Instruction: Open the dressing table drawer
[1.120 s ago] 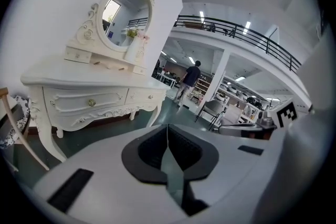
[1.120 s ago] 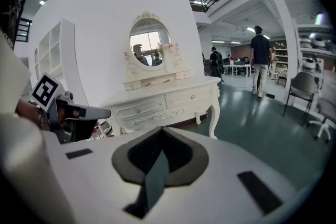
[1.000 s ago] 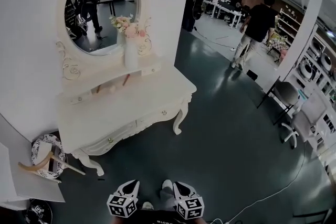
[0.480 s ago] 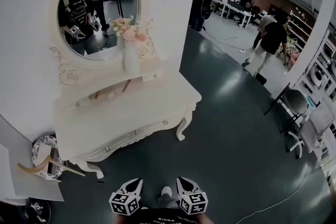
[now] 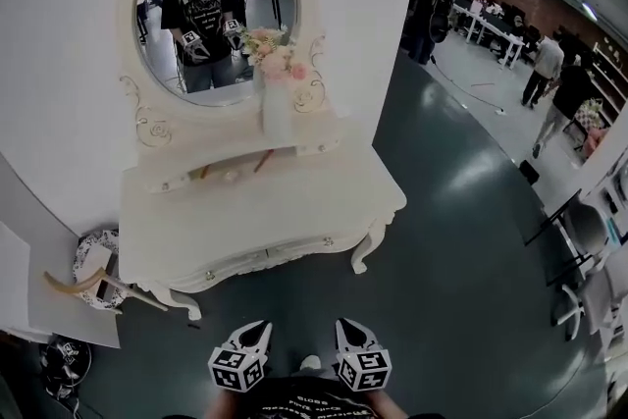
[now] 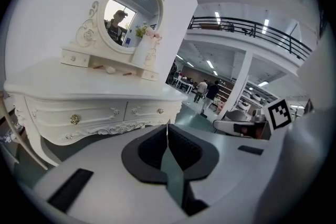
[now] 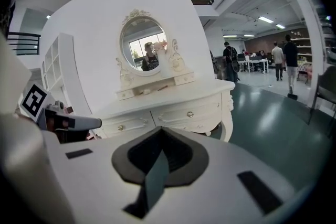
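Both tools, the left gripper (image 5: pixel 257 329) and the right gripper (image 5: pixel 345 327), are hanging fully closed and empty in front of the dressing table (image 5: pixel 265 196), well apart from it. Its drawer (image 7: pixel 173 118) is sitting shut in the table's front, so this is looking like the approach. Next, one gripper needs opening and bringing onto the knob (image 7: pixel 190 114).

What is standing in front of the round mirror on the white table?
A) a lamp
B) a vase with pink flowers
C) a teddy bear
B: a white vase of pink flowers stands right in front of the mirror on the dressing table.
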`<state>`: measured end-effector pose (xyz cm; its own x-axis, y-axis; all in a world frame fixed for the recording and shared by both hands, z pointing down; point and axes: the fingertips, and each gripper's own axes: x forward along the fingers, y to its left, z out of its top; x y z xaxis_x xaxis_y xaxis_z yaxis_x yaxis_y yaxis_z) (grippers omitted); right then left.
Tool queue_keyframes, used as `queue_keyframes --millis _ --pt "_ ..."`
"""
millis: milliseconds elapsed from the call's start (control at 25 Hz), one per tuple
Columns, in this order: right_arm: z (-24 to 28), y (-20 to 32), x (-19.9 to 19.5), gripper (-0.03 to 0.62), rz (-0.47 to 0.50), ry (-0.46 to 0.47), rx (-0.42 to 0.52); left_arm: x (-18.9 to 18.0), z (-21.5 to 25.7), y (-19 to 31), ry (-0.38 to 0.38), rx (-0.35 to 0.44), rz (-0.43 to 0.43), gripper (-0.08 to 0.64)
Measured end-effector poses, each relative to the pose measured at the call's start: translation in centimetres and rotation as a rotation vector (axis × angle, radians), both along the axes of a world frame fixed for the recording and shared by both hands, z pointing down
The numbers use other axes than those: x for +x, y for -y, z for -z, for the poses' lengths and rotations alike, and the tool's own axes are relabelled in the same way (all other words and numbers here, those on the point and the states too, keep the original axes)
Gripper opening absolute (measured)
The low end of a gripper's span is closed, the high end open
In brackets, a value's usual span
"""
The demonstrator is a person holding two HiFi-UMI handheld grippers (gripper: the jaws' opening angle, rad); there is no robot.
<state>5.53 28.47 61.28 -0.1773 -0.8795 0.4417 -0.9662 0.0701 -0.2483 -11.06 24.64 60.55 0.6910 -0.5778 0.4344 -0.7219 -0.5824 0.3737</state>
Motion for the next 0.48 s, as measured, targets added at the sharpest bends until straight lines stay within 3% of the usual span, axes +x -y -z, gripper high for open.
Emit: queue_keyframes --millis 480 --pt "0.3 2.8 2.3 0.011 0.081 -0.007 0.040 3.1 0.5 0.7 0.009 0.014 0.053 0.021"
